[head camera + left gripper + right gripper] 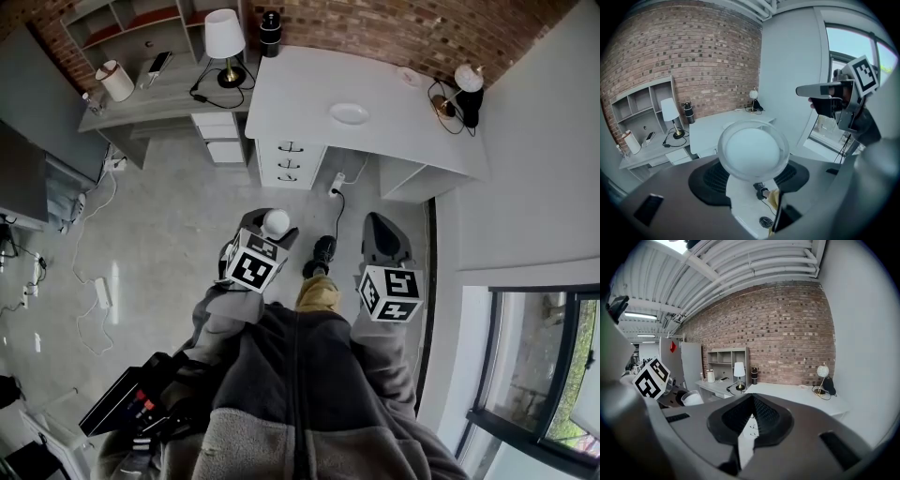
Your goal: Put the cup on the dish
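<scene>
Fingers (708, 180) of left gripper (752, 176) clasp cup (752, 149), right gripper (751, 420) closed empty, head view shows dish (349, 113)

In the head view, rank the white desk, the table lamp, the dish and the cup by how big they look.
1. white desk
2. table lamp
3. dish and cup: they look about alike, and the cup is nearer the camera, so I leave them unranked.

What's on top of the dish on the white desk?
Nothing; the dish lies bare on the white desk. The cup sits in the left gripper; nothing hides the dish's top.
</scene>
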Action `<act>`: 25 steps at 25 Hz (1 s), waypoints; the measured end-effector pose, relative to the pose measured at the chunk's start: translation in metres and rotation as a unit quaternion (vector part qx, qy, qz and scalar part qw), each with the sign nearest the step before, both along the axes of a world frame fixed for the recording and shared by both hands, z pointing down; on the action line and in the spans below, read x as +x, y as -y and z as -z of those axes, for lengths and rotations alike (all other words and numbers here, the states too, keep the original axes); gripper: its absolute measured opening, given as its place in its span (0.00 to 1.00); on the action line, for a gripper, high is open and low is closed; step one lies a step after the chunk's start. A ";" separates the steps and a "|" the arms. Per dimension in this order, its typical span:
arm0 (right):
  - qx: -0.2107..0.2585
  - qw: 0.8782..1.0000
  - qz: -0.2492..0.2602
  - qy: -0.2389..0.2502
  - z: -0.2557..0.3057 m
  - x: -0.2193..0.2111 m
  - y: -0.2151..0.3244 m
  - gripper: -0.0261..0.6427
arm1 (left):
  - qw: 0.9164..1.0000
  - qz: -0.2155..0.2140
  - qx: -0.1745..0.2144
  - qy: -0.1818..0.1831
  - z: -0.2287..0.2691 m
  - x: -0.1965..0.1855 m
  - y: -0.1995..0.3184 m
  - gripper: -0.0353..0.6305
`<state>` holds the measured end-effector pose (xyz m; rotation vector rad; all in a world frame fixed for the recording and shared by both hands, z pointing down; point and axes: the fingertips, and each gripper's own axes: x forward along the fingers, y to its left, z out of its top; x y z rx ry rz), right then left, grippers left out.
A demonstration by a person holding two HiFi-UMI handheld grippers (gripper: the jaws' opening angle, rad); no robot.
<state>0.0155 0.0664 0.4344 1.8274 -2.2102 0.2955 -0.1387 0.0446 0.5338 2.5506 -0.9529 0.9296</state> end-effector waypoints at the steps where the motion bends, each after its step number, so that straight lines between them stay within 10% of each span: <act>1: 0.001 1.000 0.004 -0.001 0.000 0.003 0.007 0.04 | 1.000 0.003 0.000 0.000 0.000 0.003 0.006 0.44; 25: -0.005 0.999 0.048 0.024 -0.011 0.114 0.250 0.04 | 0.999 0.024 -0.005 0.030 -0.001 0.117 0.230 0.44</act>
